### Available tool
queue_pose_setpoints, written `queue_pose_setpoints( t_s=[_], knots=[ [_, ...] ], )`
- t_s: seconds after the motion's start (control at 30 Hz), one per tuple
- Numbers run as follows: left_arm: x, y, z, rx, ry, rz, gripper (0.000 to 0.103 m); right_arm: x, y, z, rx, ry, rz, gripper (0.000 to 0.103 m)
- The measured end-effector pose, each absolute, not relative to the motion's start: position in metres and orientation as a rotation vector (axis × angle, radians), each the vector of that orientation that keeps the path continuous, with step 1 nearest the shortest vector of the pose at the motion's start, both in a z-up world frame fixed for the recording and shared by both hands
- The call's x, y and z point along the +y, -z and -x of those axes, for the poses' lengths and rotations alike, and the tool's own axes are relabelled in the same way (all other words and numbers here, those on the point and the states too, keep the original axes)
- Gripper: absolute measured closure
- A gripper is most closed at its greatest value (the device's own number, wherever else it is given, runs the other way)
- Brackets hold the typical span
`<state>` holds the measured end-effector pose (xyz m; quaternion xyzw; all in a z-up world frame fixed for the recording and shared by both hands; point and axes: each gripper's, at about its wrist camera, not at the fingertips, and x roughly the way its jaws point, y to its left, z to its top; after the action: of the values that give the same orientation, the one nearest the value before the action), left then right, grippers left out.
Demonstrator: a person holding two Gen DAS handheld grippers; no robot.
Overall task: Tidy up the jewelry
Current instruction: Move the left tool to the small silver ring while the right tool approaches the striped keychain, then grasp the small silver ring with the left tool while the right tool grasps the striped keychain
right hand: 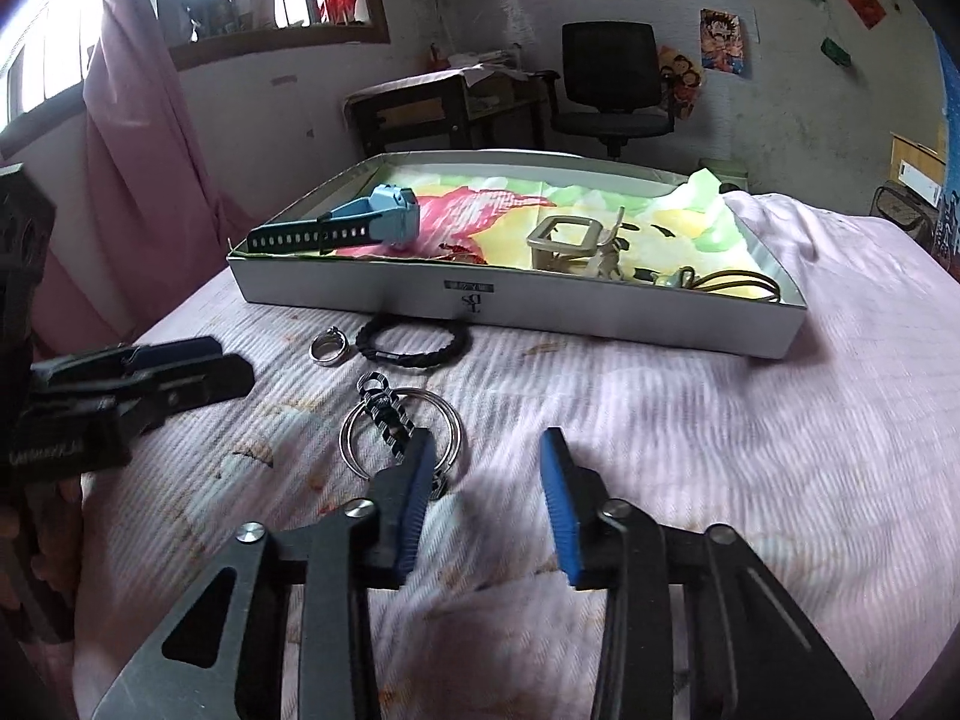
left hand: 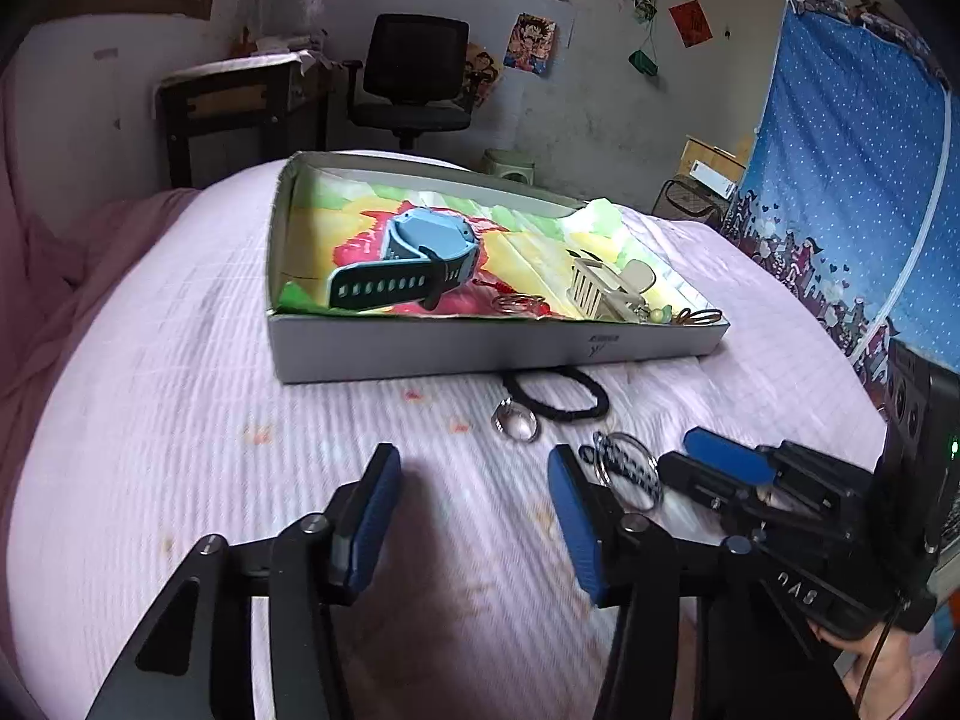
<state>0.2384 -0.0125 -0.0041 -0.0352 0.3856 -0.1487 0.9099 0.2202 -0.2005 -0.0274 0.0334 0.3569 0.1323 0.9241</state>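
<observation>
A shallow white box (left hand: 480,351) (right hand: 600,324) lined with bright paper sits on a pink bedspread. In it lie a blue watch (left hand: 414,258) (right hand: 372,219), a pale clip (left hand: 606,291) (right hand: 567,240) and thin rings (left hand: 519,303). In front of the box lie a black braided bracelet (left hand: 558,399) (right hand: 414,342), a silver ring (left hand: 516,420) (right hand: 329,347) and a key-ring pair with a black-and-white charm (left hand: 627,468) (right hand: 399,426). My left gripper (left hand: 474,498) is open and empty, left of the key rings. My right gripper (right hand: 486,480) is open and empty, its left finger (right hand: 414,492) just over the key rings.
The bedspread (left hand: 240,420) has small orange stains. Behind the bed stand a dark desk (left hand: 240,102), a black office chair (left hand: 414,72) and a blue curtain (left hand: 840,180) at the right. A pink curtain (right hand: 138,150) hangs at the left.
</observation>
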Motion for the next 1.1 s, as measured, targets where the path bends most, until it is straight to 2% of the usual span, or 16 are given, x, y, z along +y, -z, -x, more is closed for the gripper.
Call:
queue_pose_setpoints(
  t_s=[0.2,0.47,0.8,0.87,0.93,1.0,1.1],
  knots=[
    [-0.022,0.009,-0.256,0.824,0.333,0.059,0.062,-0.2,0.03,-0.228,0.745,-0.287,-0.093,0.081],
    [-0.039,0.02,-0.271,0.869,0.344,-0.01,0.063,-0.194,0.039,-0.236,0.777,-0.297,-0.088,0.082],
    [-0.035,0.03,-0.272,0.861,0.312,-0.009,0.083,-0.19,0.045,-0.242,0.81,-0.312,-0.089,0.084],
    [-0.034,0.03,-0.272,0.861,0.318,-0.001,0.083,-0.191,0.045,-0.242,0.812,-0.321,-0.099,0.086],
    [-0.033,0.029,-0.271,0.858,0.321,0.002,0.083,-0.192,0.046,-0.241,0.814,-0.332,-0.107,0.094],
    [-0.034,0.029,-0.27,0.851,0.323,-0.001,0.083,-0.192,0.046,-0.242,0.815,-0.338,-0.111,0.098],
    [-0.035,0.027,-0.267,0.837,0.326,-0.006,0.083,-0.193,0.046,-0.24,0.801,-0.334,-0.118,0.099]
  ],
)
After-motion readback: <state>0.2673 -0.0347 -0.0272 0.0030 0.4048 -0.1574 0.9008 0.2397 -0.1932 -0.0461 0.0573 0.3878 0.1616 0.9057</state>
